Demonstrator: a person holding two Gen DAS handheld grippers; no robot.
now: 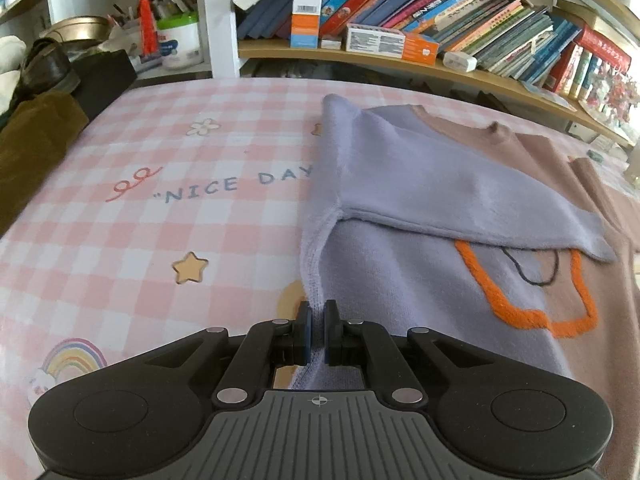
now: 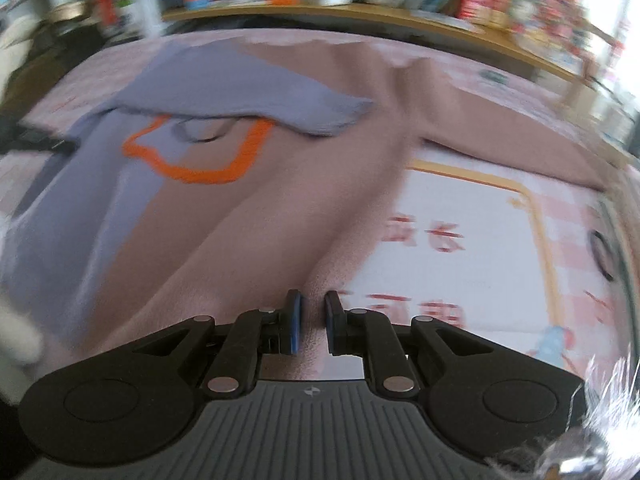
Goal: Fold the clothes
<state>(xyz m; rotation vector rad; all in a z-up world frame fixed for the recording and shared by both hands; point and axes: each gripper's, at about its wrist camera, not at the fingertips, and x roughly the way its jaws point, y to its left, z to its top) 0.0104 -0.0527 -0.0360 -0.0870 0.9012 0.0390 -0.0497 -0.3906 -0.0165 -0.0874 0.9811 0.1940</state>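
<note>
Checked tablecloth (image 1: 160,240): one sweater (image 1: 420,184), two tongs pinching hem

Left gripper (image 1: 317,330): lower centre of the frame, pointing forward and down, jaws nearly together, pinching a fabric edge. Right gripper (image 2: 312,326): lower centre of the frame, same pose, jaws narrowly apart, clamping fabric.
</note>
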